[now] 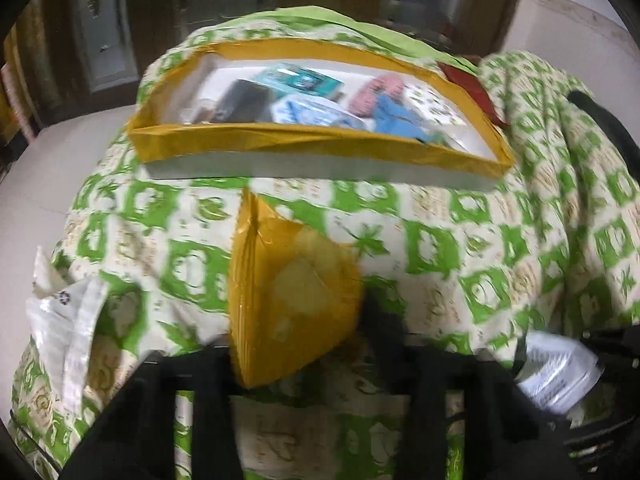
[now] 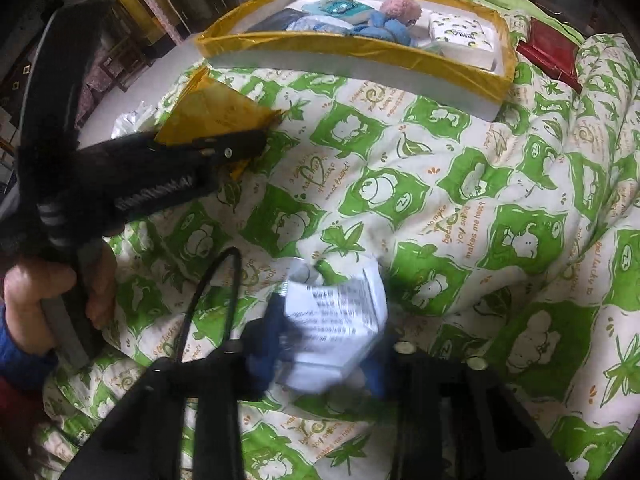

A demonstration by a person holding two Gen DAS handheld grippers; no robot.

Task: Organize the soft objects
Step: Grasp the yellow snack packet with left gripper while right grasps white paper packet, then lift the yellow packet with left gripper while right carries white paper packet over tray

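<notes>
Across the bed lies a puffy green-and-white quilt (image 2: pixel 460 208). At twelve o'clock sits a shallow yellow-taped tray (image 2: pixel 360 50) of soft goods. Left tongs (image 1: pixel 296 344) pinch a crinkly yellow mailer (image 1: pixel 292 300); right tongs (image 2: pixel 320 356) clamp a glossy white packet (image 2: pixel 340 320). Either slick wrapper could slip if gripped loosely.

**Soft Light, Blurry Pictures**

Both pictures are lit softly and evenly, with no hard shadows. The background is dim and dark. The left wrist view is smeared with blur all over. In the right wrist view the green quilt (image 2: pixel 460 184) looks sharper, but the white packet (image 2: pixel 340 320) is blurry. The edges bend round and go black.
</notes>
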